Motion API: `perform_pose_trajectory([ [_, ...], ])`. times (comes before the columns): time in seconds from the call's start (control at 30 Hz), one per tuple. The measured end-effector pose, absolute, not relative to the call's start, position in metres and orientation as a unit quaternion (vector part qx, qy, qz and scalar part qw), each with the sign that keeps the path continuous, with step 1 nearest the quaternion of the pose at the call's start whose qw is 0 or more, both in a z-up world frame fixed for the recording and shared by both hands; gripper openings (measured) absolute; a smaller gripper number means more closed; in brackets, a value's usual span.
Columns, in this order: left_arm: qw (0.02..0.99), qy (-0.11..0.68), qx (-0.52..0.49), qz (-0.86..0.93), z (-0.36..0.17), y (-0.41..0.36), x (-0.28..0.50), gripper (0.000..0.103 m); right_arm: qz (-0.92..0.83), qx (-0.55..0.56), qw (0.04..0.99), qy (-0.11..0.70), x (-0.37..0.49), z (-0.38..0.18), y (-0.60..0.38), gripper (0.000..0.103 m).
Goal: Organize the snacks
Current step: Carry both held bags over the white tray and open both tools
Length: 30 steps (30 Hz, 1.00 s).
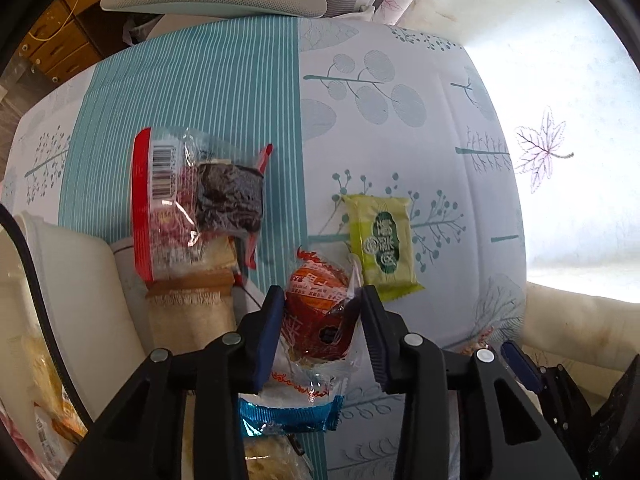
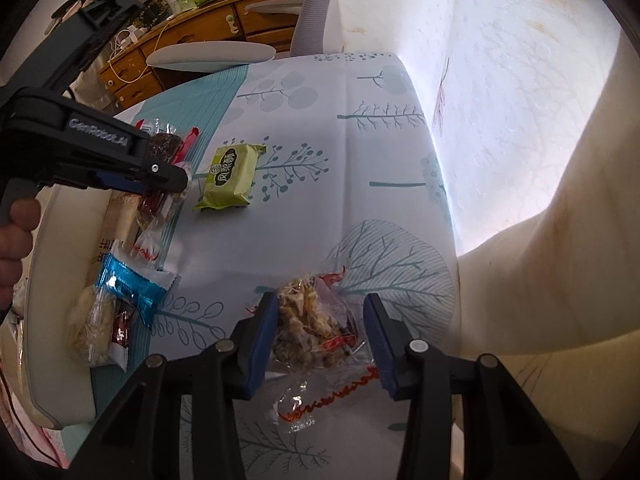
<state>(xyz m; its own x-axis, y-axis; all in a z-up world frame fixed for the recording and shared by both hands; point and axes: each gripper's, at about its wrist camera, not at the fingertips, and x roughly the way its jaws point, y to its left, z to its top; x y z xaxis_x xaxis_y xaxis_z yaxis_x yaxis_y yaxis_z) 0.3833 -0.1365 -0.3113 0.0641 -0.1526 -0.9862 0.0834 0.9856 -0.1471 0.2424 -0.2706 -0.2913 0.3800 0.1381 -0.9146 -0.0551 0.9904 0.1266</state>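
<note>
Blue-padded jaws of the left gripper (image 1: 322, 320) are closed on a reddish-brown snack in clear wrapping (image 1: 320, 312), the pads pressing its two sides as it hangs above a tablecloth (image 1: 400, 80) printed with teal stripes and leaf sketches. Seen from the right wrist, the same gripper (image 2: 176, 184) reaches in from the left, held by a person's hand (image 2: 16, 236). The right gripper (image 2: 320, 332) brackets a clear packet of pale, crumbly snack (image 2: 312, 324) lying on the cloth; one pad touches its side while the other stands just clear of the wrapper, so the fingers are not yet clamped. A green wrapped pastry (image 1: 380, 240) lies flat on the cloth between the two grippers. Beside it rests a red-edged clear pack with a dark cake (image 1: 200, 200), and a blue-ended wrapper (image 2: 128, 284) sits near a white tray (image 1: 80, 280) at the table's left edge, where more packets are piled.
</note>
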Motion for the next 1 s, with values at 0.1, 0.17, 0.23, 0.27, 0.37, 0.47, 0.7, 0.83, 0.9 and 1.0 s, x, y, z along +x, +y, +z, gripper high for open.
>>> perform_pose_trajectory([
  [0.1,0.726,0.681,-0.033,-0.089,-0.305,-0.136,0.374,0.037,0.056,0.048,0.823,0.564,0.242,-0.293,-0.269,0.044],
  [0.17,0.725,0.681,-0.037,-0.093,-0.299,-0.136,0.366,0.037,0.055,0.059,0.818,0.569,0.240,-0.293,-0.270,0.043],
  [0.23,0.725,0.681,-0.042,-0.099,-0.293,-0.138,0.359,0.037,0.053,0.076,0.812,0.576,0.239,-0.294,-0.271,0.043],
  [0.27,0.724,0.680,-0.045,-0.102,-0.289,-0.137,0.355,0.037,0.052,0.085,0.809,0.579,0.237,-0.294,-0.272,0.041],
  [0.37,0.725,0.677,-0.052,-0.111,-0.276,-0.135,0.346,0.037,0.048,0.115,0.802,0.584,0.231,-0.294,-0.275,0.036],
  [0.47,0.726,0.675,-0.056,-0.118,-0.264,-0.133,0.335,0.037,0.044,0.126,0.799,0.587,0.225,-0.294,-0.274,0.036],
  [0.7,0.729,0.667,-0.077,-0.132,-0.233,-0.109,0.307,0.037,0.040,0.152,0.785,0.599,0.212,-0.294,-0.268,0.035],
  [0.83,0.736,0.658,-0.086,-0.135,-0.215,-0.096,0.294,0.037,0.039,0.170,0.775,0.608,0.202,-0.295,-0.262,0.035],
  [0.9,0.740,0.653,-0.089,-0.137,-0.207,-0.087,0.288,0.037,0.039,0.179,0.771,0.609,0.196,-0.294,-0.257,0.035],
  [1.0,0.741,0.648,-0.102,-0.143,-0.192,-0.072,0.277,0.037,0.039,0.186,0.769,0.610,0.187,-0.291,-0.250,0.035],
])
